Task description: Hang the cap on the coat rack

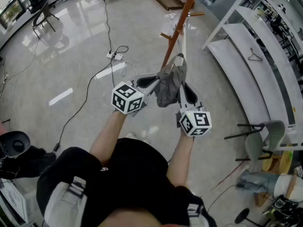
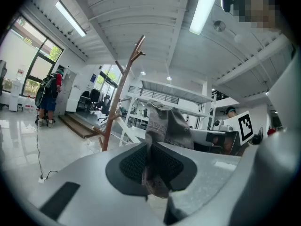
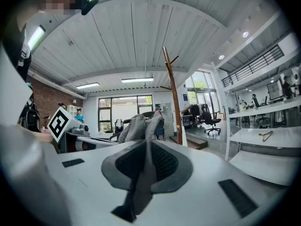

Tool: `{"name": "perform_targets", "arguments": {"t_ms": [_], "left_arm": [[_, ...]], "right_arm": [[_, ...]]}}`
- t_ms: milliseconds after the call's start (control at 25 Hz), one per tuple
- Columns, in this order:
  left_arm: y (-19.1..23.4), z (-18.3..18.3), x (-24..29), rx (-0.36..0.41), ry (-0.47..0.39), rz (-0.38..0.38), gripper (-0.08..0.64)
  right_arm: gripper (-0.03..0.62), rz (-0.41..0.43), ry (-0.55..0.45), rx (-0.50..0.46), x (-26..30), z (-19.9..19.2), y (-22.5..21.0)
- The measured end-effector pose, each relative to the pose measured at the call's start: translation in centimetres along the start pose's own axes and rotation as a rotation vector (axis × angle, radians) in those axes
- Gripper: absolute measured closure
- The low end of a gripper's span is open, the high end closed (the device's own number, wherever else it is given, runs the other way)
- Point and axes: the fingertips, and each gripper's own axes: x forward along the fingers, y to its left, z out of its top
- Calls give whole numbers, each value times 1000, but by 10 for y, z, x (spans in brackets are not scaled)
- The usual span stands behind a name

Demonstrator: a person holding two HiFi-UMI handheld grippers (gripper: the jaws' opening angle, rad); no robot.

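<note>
A grey cap (image 1: 169,84) hangs bunched between my two grippers, held up in the air in front of me. My left gripper (image 1: 152,82) is shut on the cap's left side, with the cloth (image 2: 165,122) pinched between its dark pads. On the other side my right gripper (image 1: 185,90) is shut on the fabric (image 3: 137,126) in the same way. Just beyond the cap stands the brown wooden coat rack (image 1: 179,25), its short pegs (image 1: 165,35) bare. In the left gripper view the rack (image 2: 121,91) rises to the left of the cap. In the right gripper view the rack (image 3: 173,95) stands just right of it.
White shelving (image 1: 246,65) runs along the right, with a wire hanger (image 1: 254,56) on one shelf. Cables and a power strip (image 1: 115,56) lie on the glossy floor left of the rack. A grey chair (image 1: 260,138) stands at right. A person with a backpack (image 2: 47,95) stands far off.
</note>
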Motion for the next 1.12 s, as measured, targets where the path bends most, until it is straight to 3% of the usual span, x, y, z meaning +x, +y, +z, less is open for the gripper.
{"name": "perform_targets", "arguments": {"t_ms": [640, 920, 1120], "left_arm": [[2, -2, 8, 8, 8, 18, 531], [3, -7, 7, 15, 9, 73, 531], [15, -4, 11, 25, 31, 122, 531]], "right_arm": [[566, 9, 15, -5, 6, -2, -6], [565, 76, 39, -3, 15, -12, -13], [565, 110, 39, 49, 24, -20, -14]]}}
